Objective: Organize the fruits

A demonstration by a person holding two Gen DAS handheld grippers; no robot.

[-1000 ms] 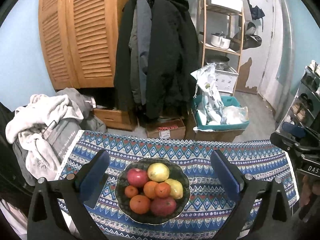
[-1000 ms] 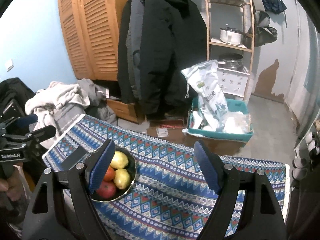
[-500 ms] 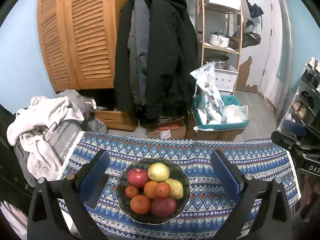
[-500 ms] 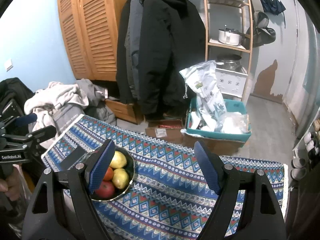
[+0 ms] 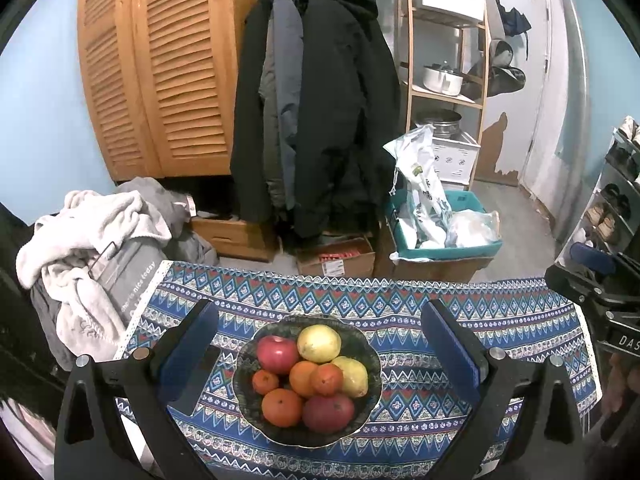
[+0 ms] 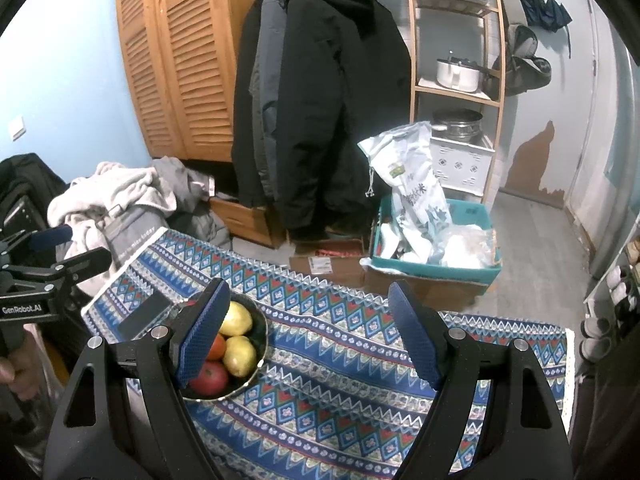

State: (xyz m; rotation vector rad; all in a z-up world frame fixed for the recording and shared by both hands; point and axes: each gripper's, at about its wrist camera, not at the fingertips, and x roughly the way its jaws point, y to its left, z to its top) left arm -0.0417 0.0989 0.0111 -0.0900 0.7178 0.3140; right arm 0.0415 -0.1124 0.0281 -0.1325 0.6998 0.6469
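Observation:
A dark bowl (image 5: 372,364) on the patterned blue tablecloth (image 5: 500,320) holds two red apples (image 5: 278,354), two yellow pears (image 5: 319,343) and several oranges (image 5: 281,407). My left gripper (image 5: 318,338) is open and empty, its jaws spread to either side of the bowl and held above it. My right gripper (image 6: 308,320) is open and empty over the cloth to the right of the bowl (image 6: 262,330), whose fruit is partly hidden behind its left finger (image 6: 202,338).
A dark flat phone-like object (image 5: 194,376) lies on the cloth left of the bowl. Beyond the table are a pile of clothes (image 5: 92,240), hanging coats (image 5: 316,112), a teal bin with bags (image 5: 444,232), cardboard boxes and a wooden shelf unit (image 5: 444,60).
Both views shifted slightly; the grippers stay open and the bowl and fruit have not moved.

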